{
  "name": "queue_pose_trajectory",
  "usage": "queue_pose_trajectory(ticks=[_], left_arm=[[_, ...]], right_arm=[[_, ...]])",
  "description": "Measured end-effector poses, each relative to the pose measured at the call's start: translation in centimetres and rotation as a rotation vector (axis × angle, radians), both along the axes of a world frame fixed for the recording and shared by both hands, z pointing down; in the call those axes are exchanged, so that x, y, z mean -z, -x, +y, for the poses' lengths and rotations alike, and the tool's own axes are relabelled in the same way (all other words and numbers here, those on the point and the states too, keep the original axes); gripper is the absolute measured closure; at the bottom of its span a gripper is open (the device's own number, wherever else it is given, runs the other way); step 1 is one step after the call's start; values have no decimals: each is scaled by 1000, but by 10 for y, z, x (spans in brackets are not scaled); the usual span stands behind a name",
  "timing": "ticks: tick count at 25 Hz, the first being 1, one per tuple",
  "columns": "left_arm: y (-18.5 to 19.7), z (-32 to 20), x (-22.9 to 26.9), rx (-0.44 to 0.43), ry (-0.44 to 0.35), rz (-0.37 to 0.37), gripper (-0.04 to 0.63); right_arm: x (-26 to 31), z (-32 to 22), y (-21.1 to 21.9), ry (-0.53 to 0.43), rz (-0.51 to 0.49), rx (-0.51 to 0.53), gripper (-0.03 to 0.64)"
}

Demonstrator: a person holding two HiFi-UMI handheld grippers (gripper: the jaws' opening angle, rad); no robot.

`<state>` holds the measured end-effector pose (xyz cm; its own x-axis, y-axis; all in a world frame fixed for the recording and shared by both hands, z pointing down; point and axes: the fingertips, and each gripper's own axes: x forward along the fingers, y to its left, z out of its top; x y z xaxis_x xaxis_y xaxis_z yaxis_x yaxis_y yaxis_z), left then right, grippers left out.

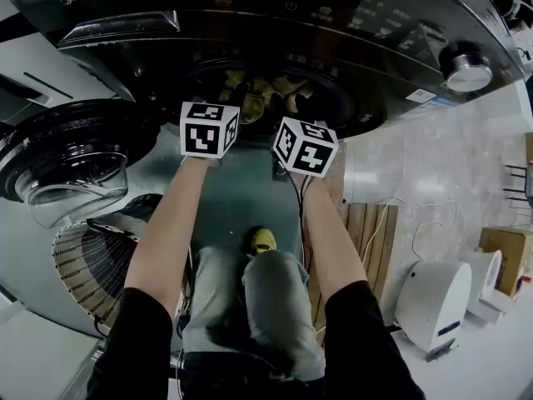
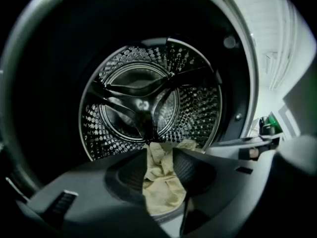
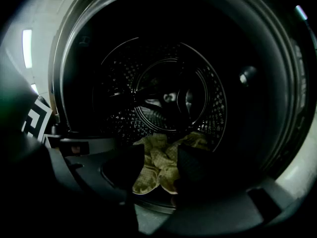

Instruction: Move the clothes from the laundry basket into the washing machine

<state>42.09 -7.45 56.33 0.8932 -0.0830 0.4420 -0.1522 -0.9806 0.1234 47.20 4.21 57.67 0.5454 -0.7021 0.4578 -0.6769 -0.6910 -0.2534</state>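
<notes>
A dark grey front-loading washing machine (image 1: 275, 23) fills the top of the head view, with a silver round knob (image 1: 468, 72) at its upper right. Its round glass-fronted door (image 1: 71, 161) hangs open at the left edge of the frame. Below the door, in the lower left, stands a round ribbed laundry basket (image 1: 92, 265) with pale slats and a dark inside.

Two bare forearms in black sleeves reach up the middle of the frame to the machine's opening. Each gripper bears a black-and-white marker cube, the left cube (image 1: 208, 129) just beside the right cube (image 1: 306, 147).

The pale yellow clothes (image 1: 254, 98) lie crumpled in the perforated steel drum (image 2: 143, 103), at its bottom front, near the lip of the opening.

In the left gripper view the left tongs (image 2: 161, 167) stand spread at the lower centre. A fold of the yellow cloth shows in the gap between them, and the pads do not look to press on it. In the right gripper view the right tongs (image 3: 161, 165) are spread too, and the checked yellow cloth is seen through the gap, lying in the drum beyond them. Neither pair pinches anything.

At the bottom of the head view are grey trousers (image 1: 250, 307) and a yellow shoe (image 1: 263, 240). To the right lie a wooden slatted panel (image 1: 366, 240) and a white rounded appliance (image 1: 433, 302).
</notes>
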Motion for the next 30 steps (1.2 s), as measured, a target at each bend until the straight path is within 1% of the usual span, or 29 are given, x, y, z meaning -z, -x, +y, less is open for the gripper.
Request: queue_pose_trajectory(ticks=[2, 4, 6, 7, 8, 11, 14, 19, 25, 30], left_arm=[[7, 5, 5, 2, 5, -8, 458], [14, 8, 12, 19, 5, -14, 490], [23, 11, 18, 46, 10, -17, 558], [29, 15, 21, 53, 13, -21, 581], [33, 19, 24, 53, 13, -27, 584], [46, 27, 38, 41, 6, -44, 584], [62, 31, 57, 52, 13, -48, 584], [90, 33, 99, 46, 15, -51, 584], [124, 40, 156, 52, 23, -45, 584], [140, 43, 215, 7, -9, -26, 584]], right_arm=[[8, 8, 4, 14, -1, -14, 477], [16, 16, 9, 38, 13, -12, 525], [23, 24, 15, 65, 22, -10, 562], [27, 29, 19, 74, 21, -13, 587], [31, 33, 22, 79, 20, -15, 605], [48, 41, 30, 77, 15, -24, 612], [72, 47, 39, 67, 12, -32, 612], [120, 49, 62, 98, 64, 23, 614], [187, 52, 91, 49, 60, 37, 613], [245, 62, 111, 35, 82, 43, 612]])
